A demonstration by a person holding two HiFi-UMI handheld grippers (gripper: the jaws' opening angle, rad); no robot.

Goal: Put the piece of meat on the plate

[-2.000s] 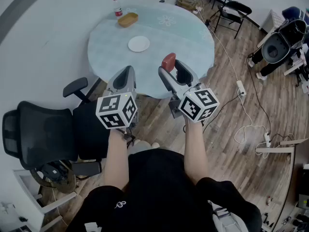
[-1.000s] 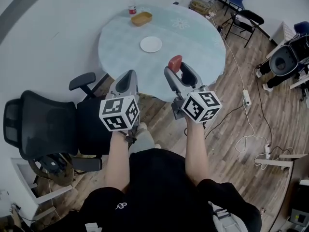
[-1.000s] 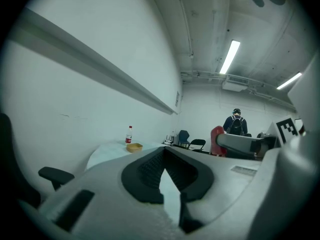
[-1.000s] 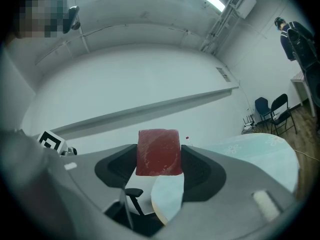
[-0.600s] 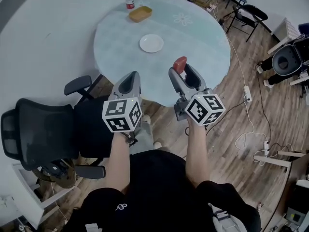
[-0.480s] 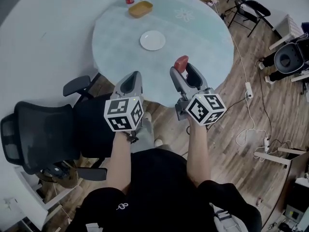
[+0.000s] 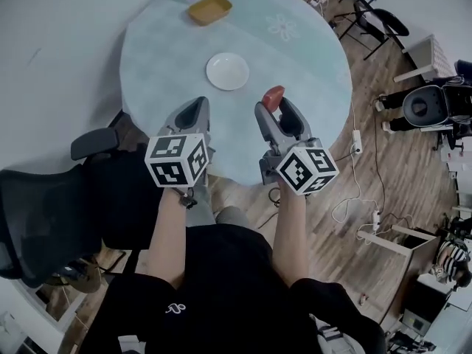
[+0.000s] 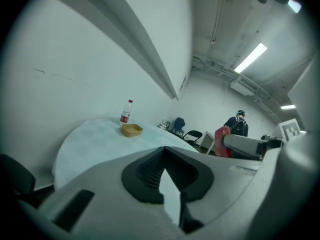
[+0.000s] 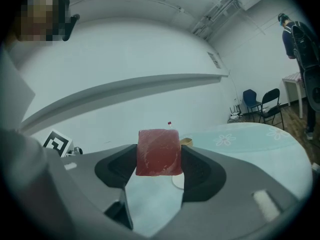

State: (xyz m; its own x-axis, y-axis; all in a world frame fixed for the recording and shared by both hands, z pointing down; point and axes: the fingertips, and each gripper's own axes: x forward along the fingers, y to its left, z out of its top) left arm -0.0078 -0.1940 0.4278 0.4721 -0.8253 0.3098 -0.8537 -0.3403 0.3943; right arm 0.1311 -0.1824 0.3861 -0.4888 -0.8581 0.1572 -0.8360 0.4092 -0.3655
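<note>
Wood floor (image 7: 346,249) runs to the right of a round, pale blue-green table (image 7: 295,65) printed with a faint flower, set close to a white wall. A black office chair (image 7: 44,212) stands at the left. The left gripper (image 7: 193,108) has its jaws closed together with nothing between them. The right gripper (image 7: 274,102) is clamped on the meat. A white plate (image 7: 227,71) lies bare mid-table, a tan tray (image 7: 209,9) beyond it. The meat (image 9: 158,152) is a squarish dark red block with pale marbling, held in the air over the table's near side, right of the plate and apart from it.
</note>
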